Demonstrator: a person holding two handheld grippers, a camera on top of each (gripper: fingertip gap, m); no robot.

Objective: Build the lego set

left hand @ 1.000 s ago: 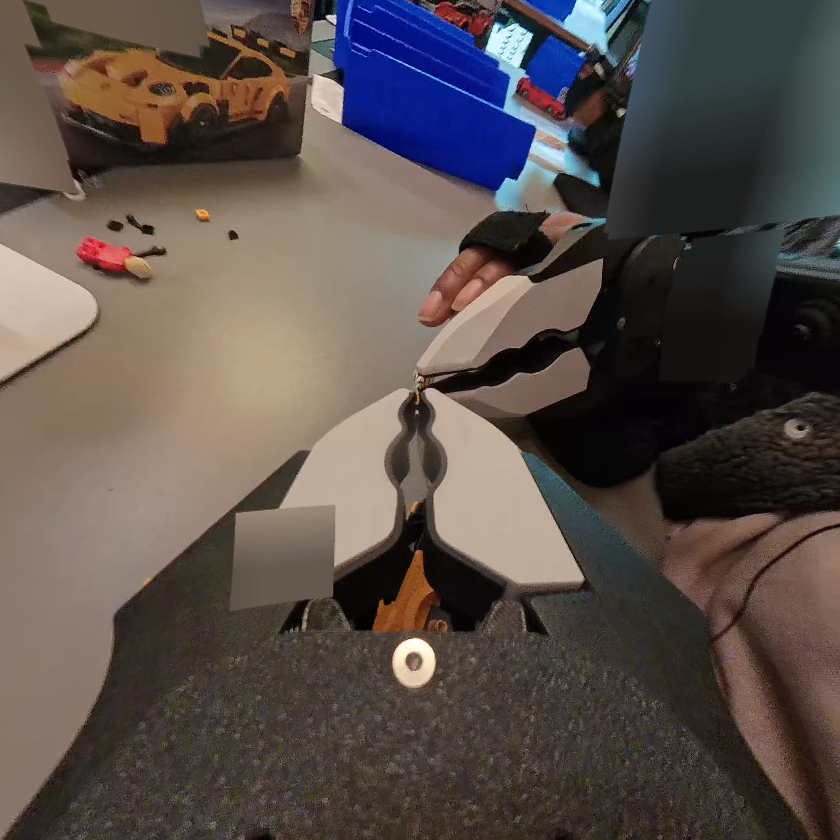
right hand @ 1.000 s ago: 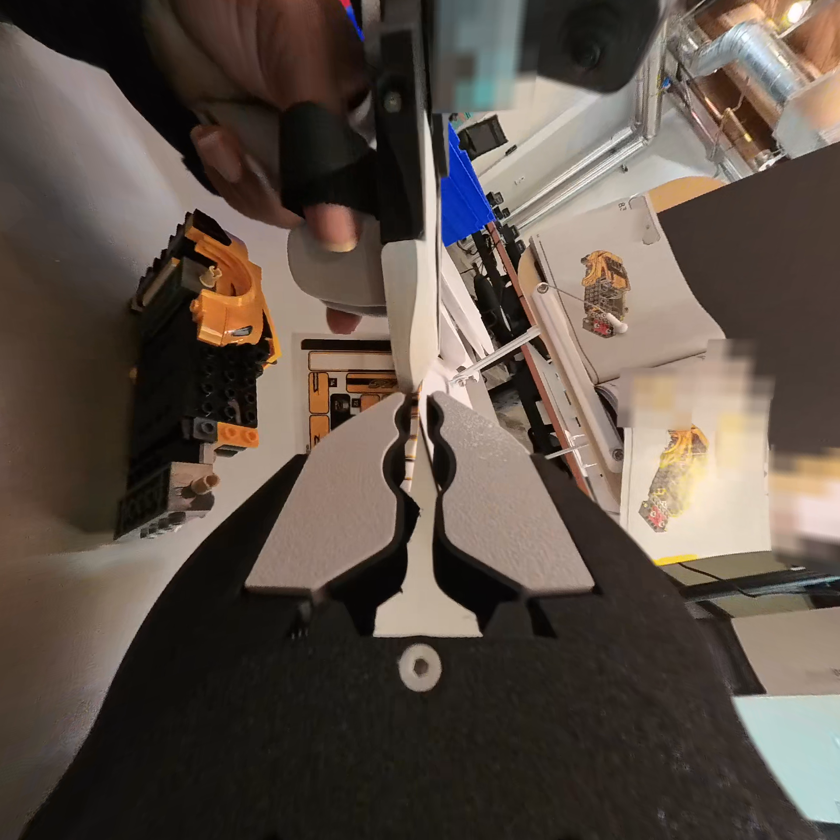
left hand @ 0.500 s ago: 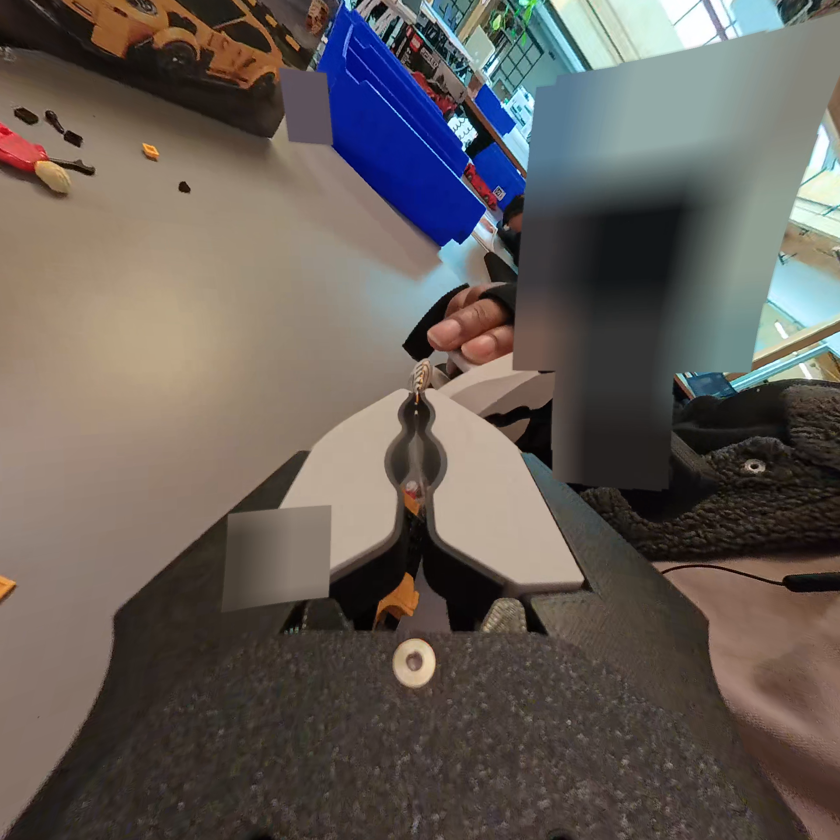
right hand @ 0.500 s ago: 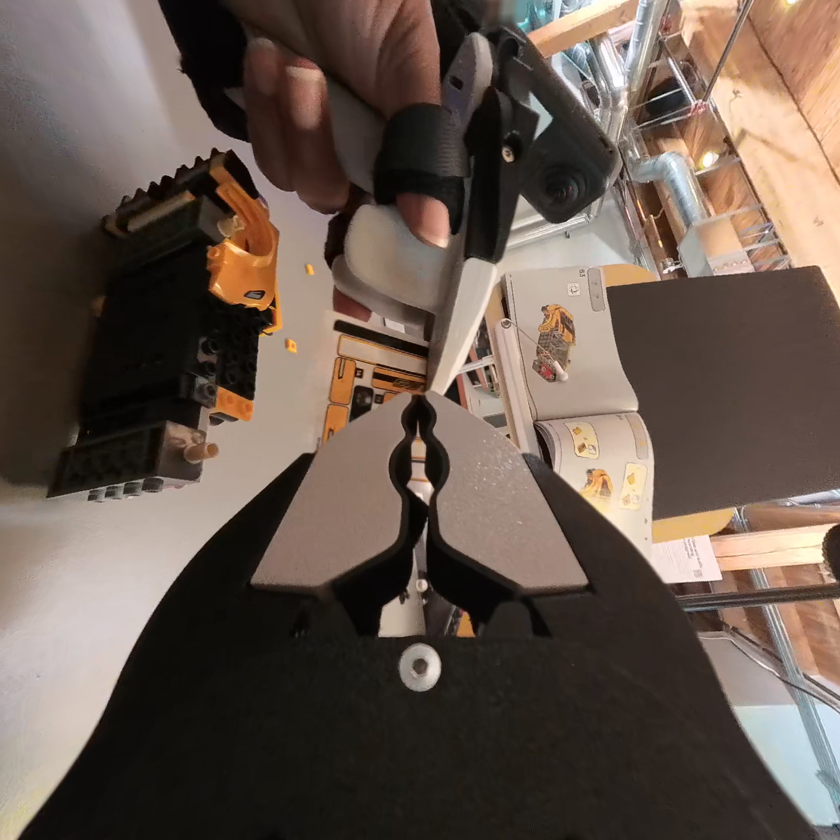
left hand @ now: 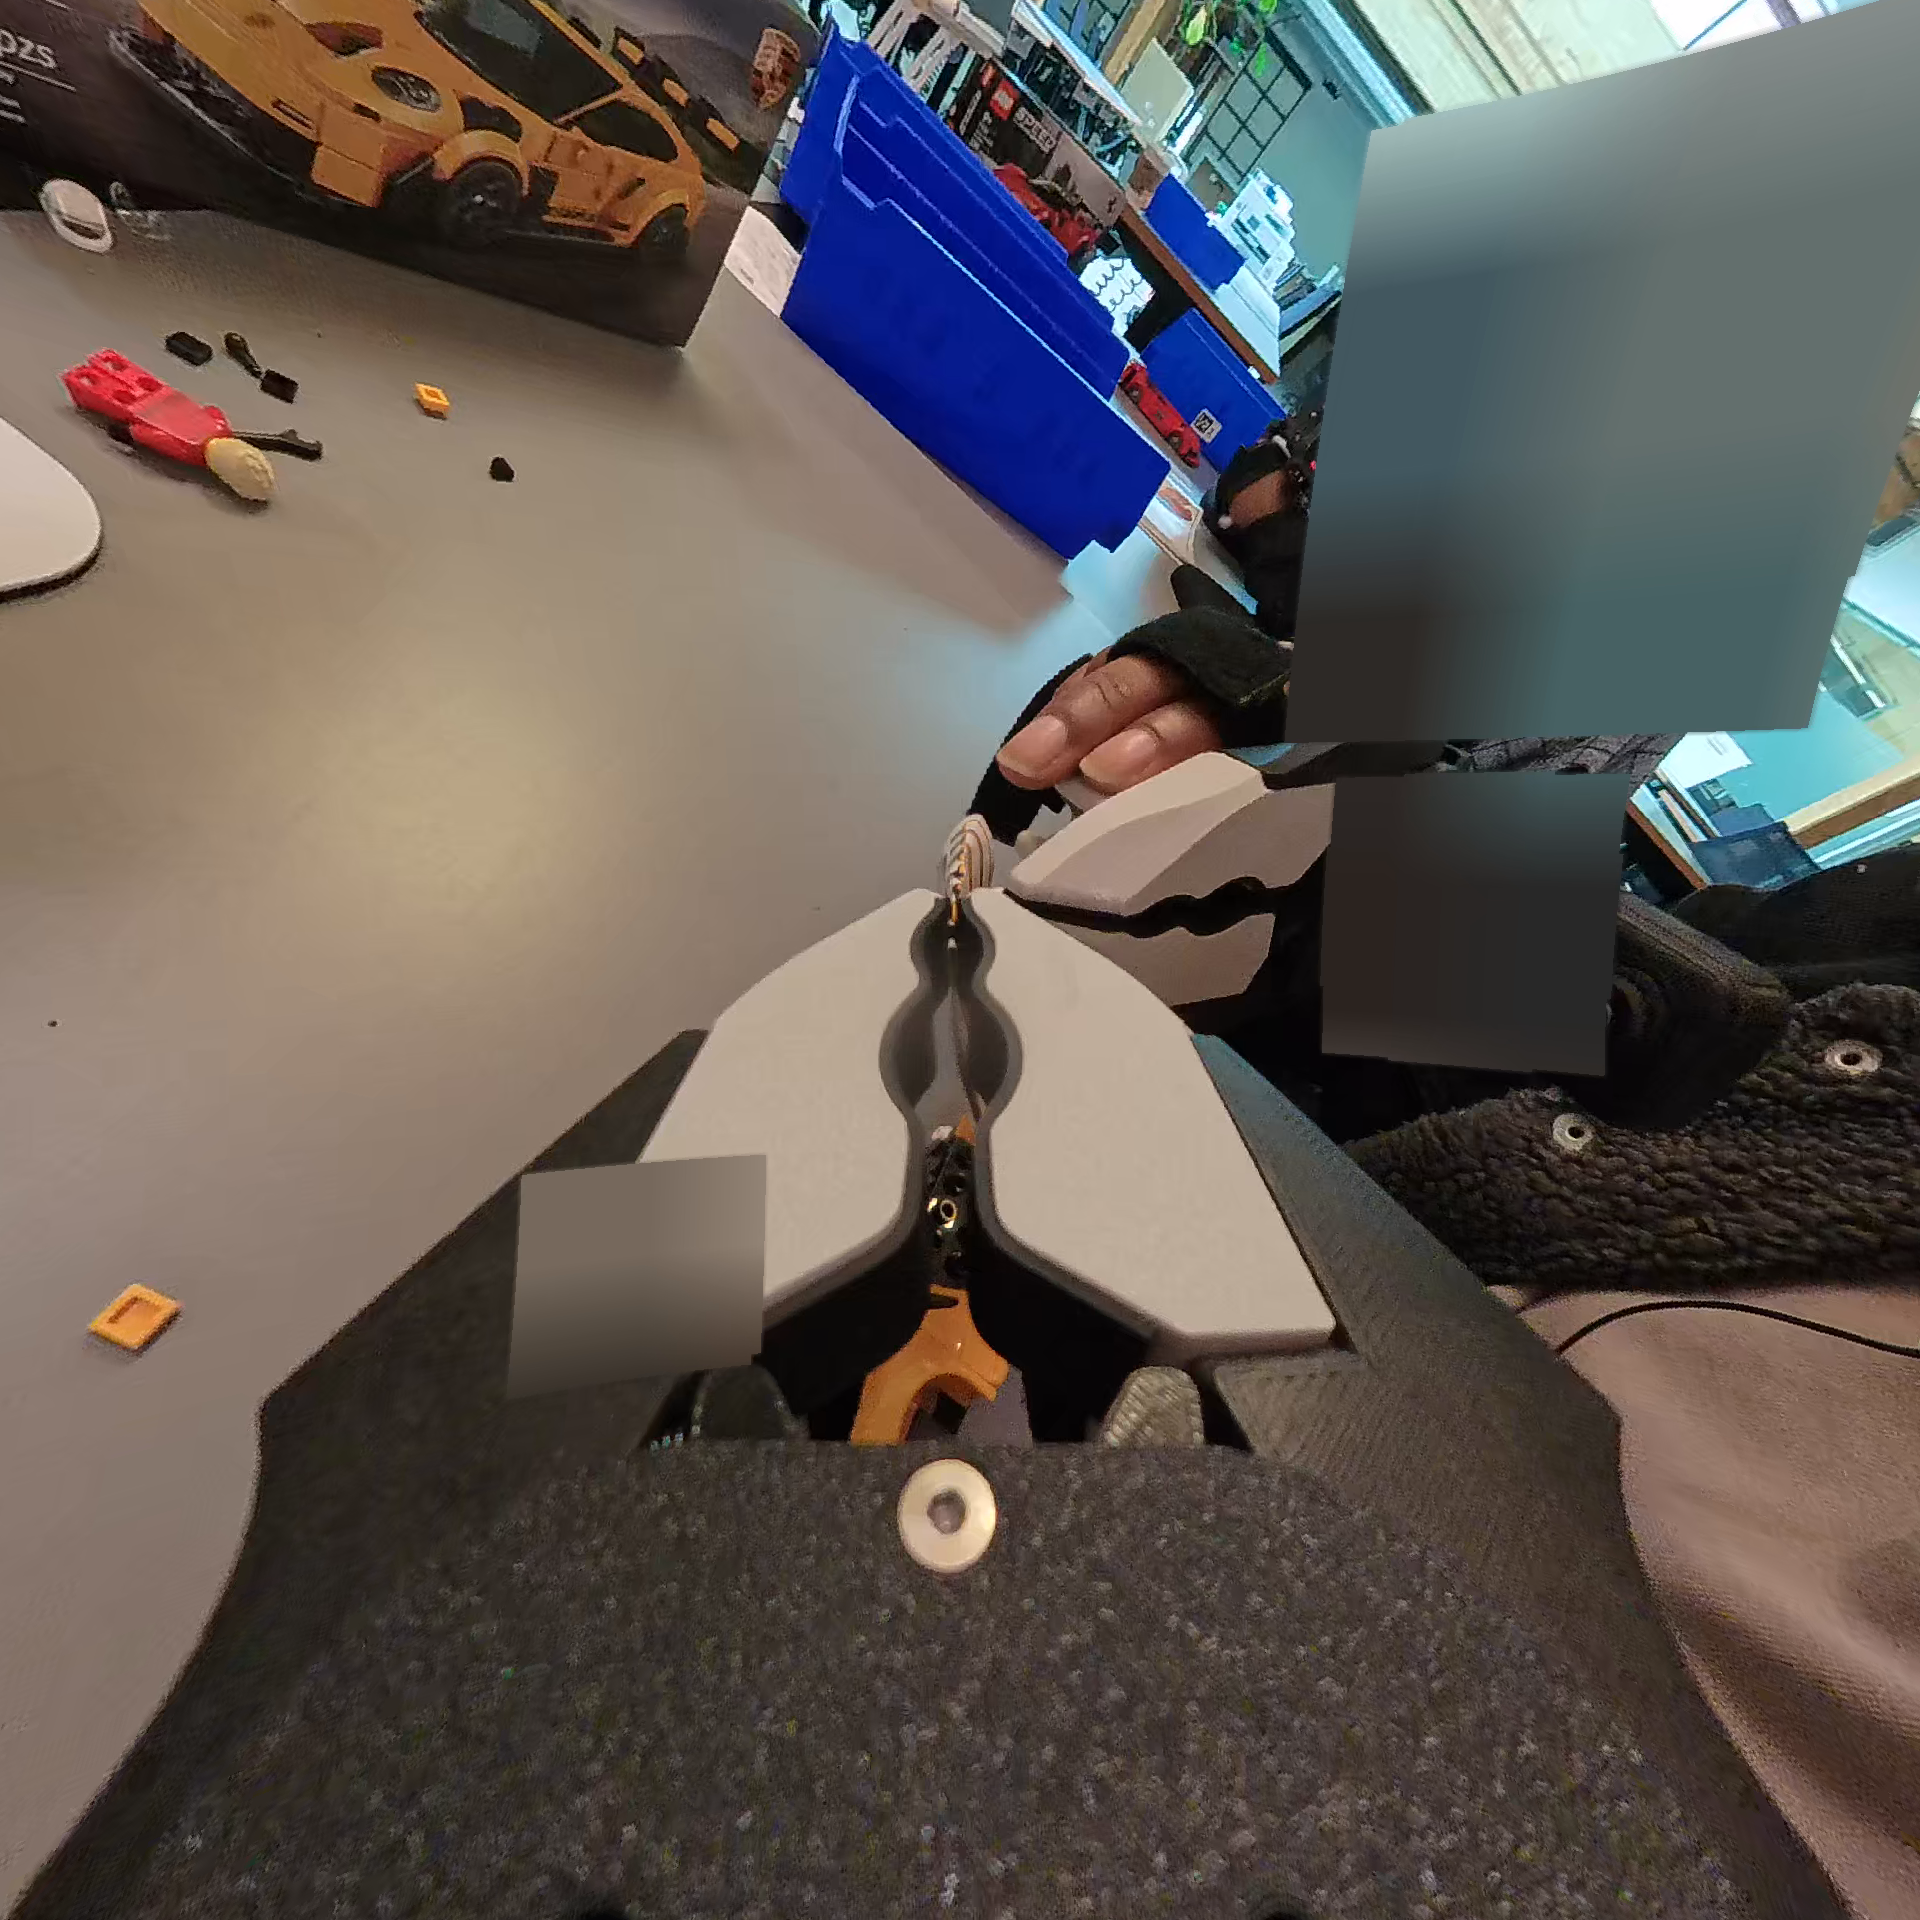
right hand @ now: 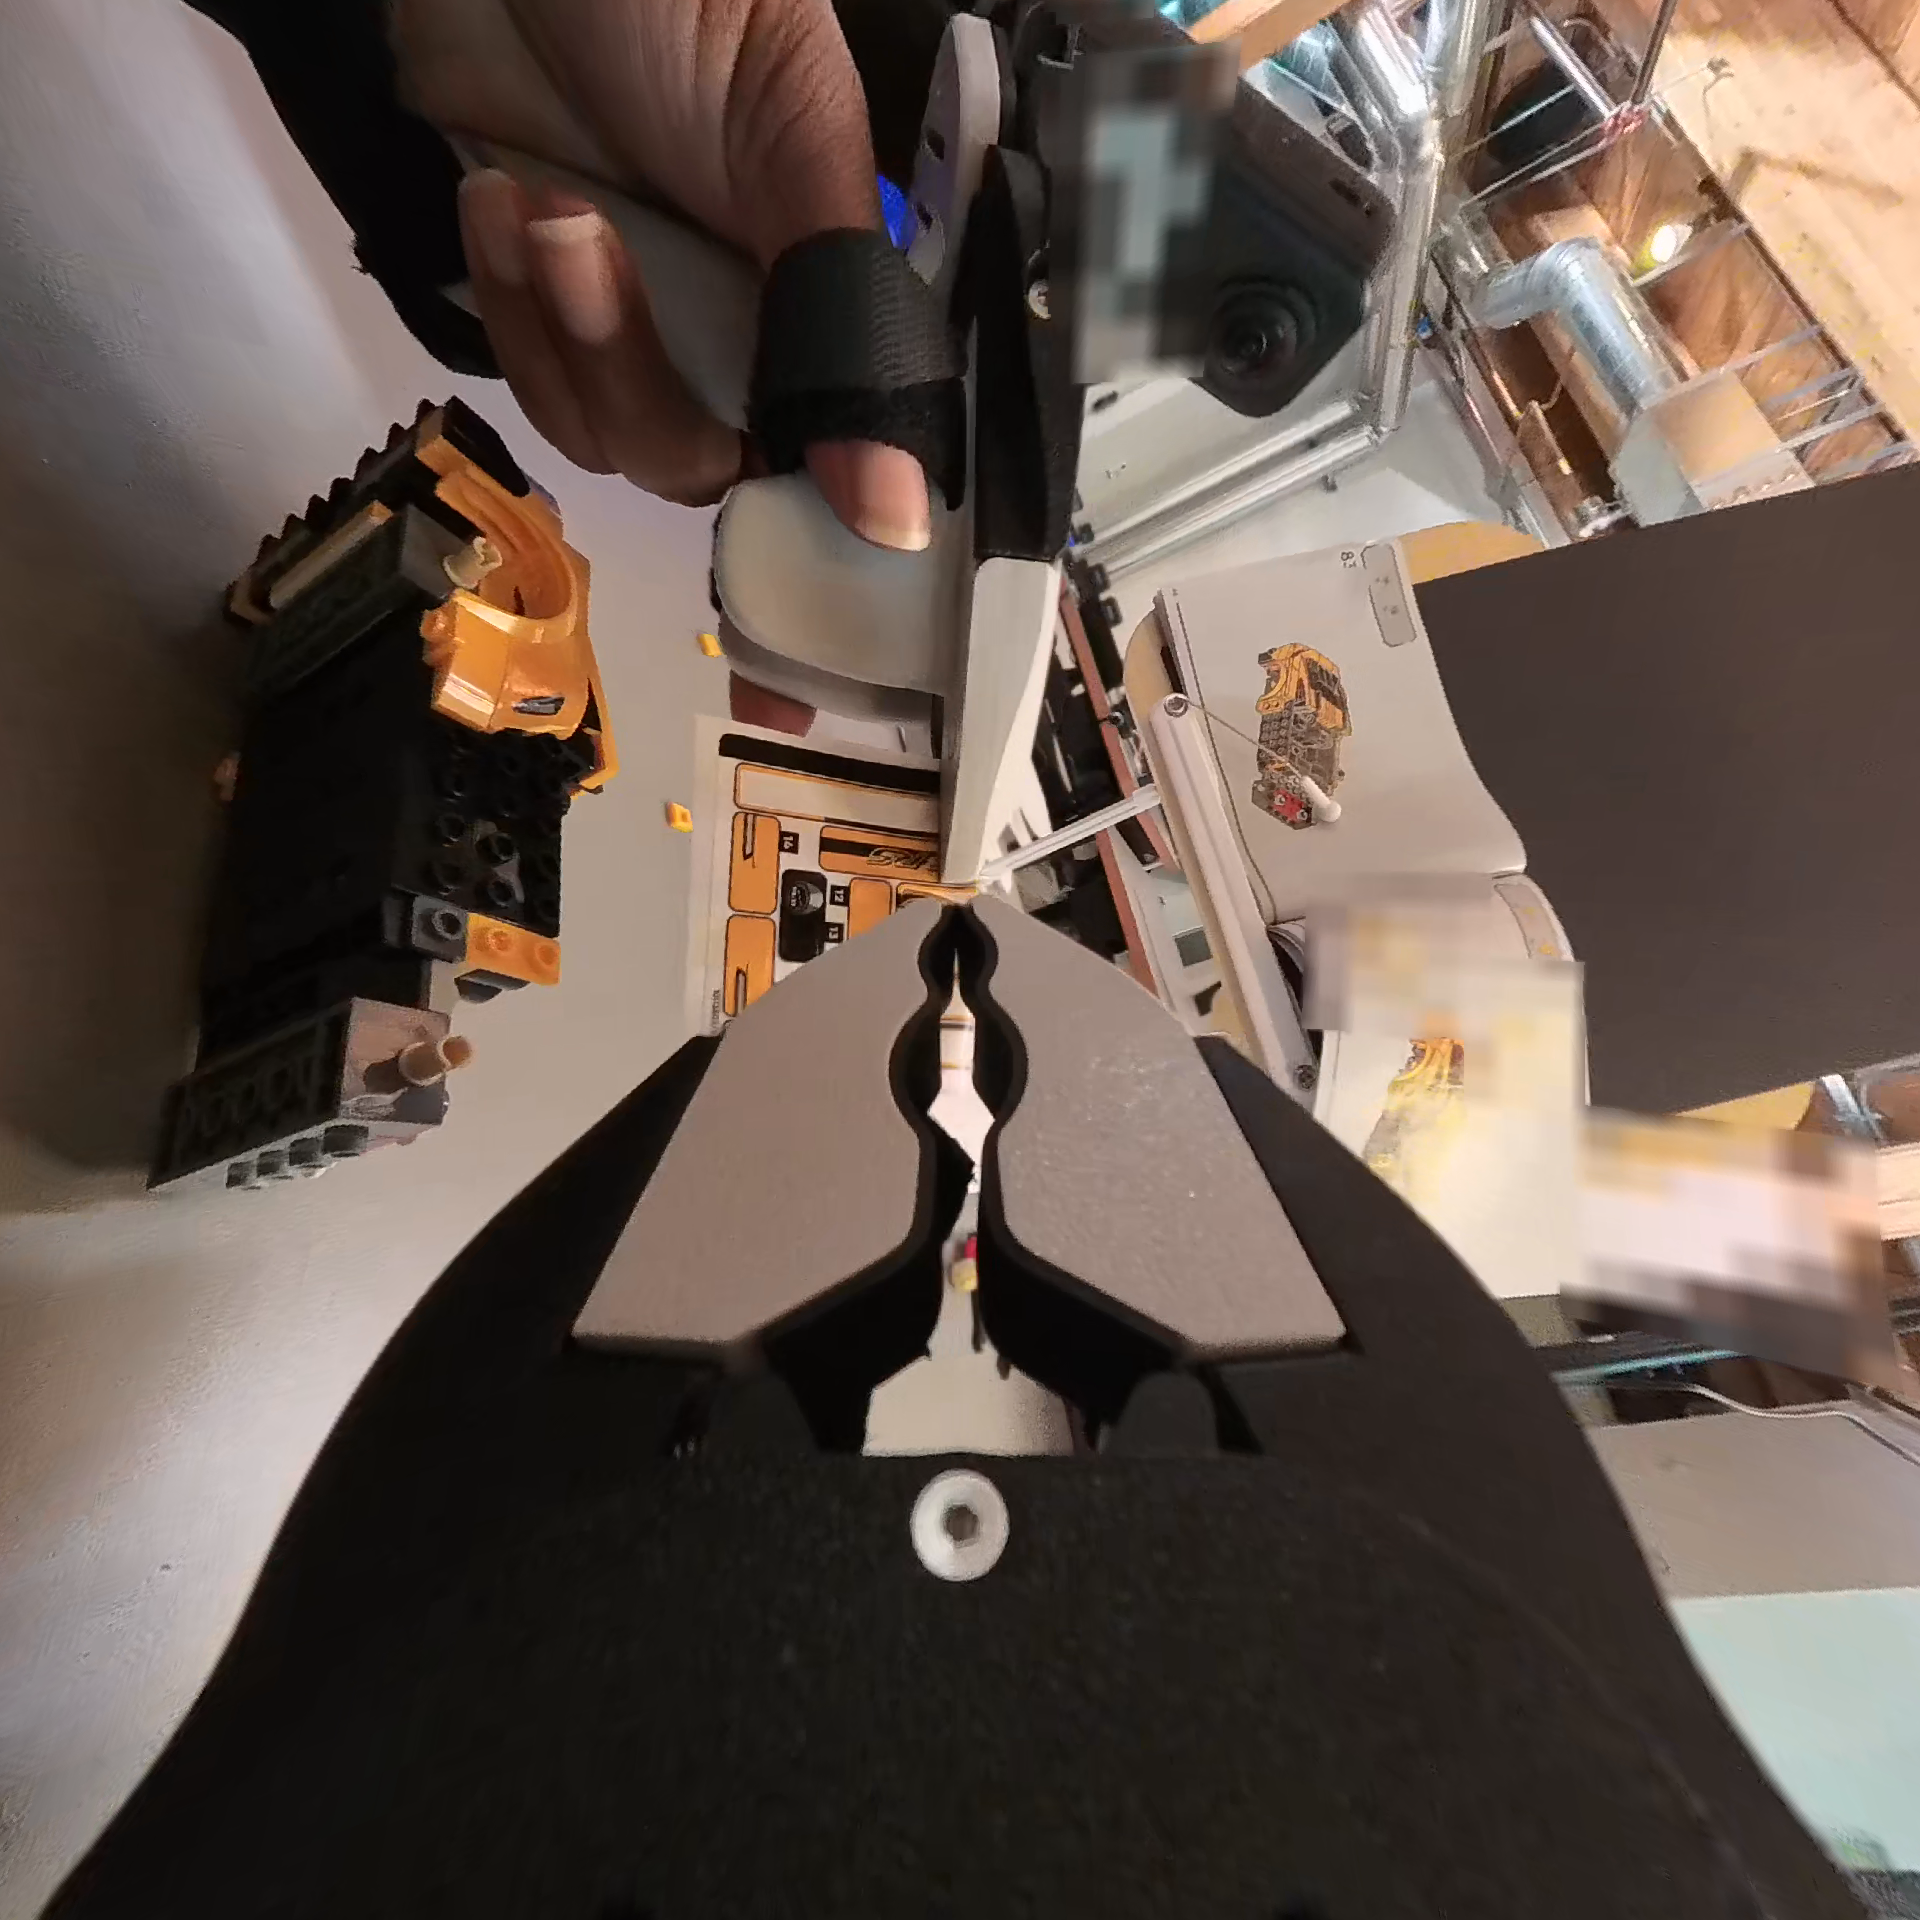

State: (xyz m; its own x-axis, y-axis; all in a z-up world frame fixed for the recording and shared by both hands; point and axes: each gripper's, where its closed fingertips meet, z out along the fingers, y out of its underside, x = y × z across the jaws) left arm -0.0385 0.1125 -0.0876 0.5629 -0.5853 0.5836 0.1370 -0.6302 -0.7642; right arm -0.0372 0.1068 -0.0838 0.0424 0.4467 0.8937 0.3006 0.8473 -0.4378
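My left gripper [left hand: 961, 909] is shut on a small orange-and-white sticker [left hand: 966, 857] that stands up curled out of its tips. My right gripper [left hand: 1023, 883] comes in from the right with its jaws shut, its tips right beside the sticker's base. In the right wrist view my right gripper [right hand: 961, 906] is shut, and a thin orange sliver of the sticker [right hand: 956, 888] lies across its tips. The left gripper's finger [right hand: 982, 790] comes down from above to the same spot. A sticker sheet [right hand: 810, 842] lies on the table just behind.
A partly built black and orange brick car [right hand: 395, 810] lies left of the sheet. An open instruction booklet [right hand: 1340, 727] stands at the right. A box with a yellow car picture [left hand: 416, 135], blue bins [left hand: 956, 343], a red piece [left hand: 140, 410] and small orange tiles [left hand: 133, 1317] are on the grey table [left hand: 468, 779]. My two grippers' fingertips are within a few centimetres of each other.
My right jaws, slightly apart a second ago, have closed at the left gripper's tips. The sticker now stands out more from the left tips. Both views have tilted and shifted.
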